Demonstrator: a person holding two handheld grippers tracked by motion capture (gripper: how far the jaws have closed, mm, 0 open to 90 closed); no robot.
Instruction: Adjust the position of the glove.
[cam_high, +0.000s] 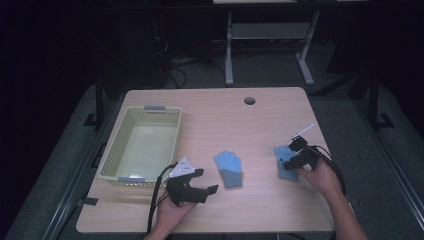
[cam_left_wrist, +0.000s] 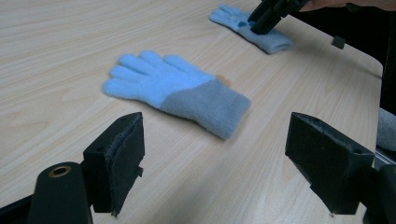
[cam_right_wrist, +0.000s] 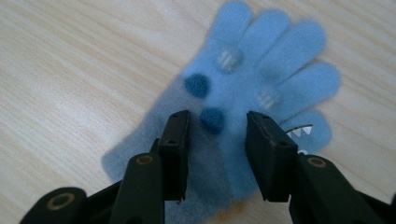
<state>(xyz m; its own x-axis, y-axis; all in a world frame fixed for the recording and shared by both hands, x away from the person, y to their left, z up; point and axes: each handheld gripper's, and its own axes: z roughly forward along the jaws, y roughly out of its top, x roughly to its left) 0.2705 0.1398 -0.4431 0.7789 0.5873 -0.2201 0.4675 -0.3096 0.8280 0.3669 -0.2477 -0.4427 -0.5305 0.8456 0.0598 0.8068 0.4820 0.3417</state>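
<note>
Straddling the right-hand glove (cam_right_wrist: 252, 93) on the worktop (cam_high: 250, 125), your right gripper (cam_right_wrist: 217, 140) has its fingers spread, not yet pinching. Your left gripper (cam_left_wrist: 215, 158), fingers wide, faces the middle glove (cam_left_wrist: 175, 91). Next, likely squeeze, lift, and head for the basket (cam_high: 112, 150).

Two light blue knit gloves with grey-blue cuffs lie flat on the tabletop (cam_high: 260, 120), well apart. The middle glove (cam_high: 229, 168) lies with its fingers spread, pointing away from the person, cuff nearest. The right glove (cam_right_wrist: 243, 107) shows dark blue dots, pale striped patches and a toothy mouth design near its thumb.
</note>
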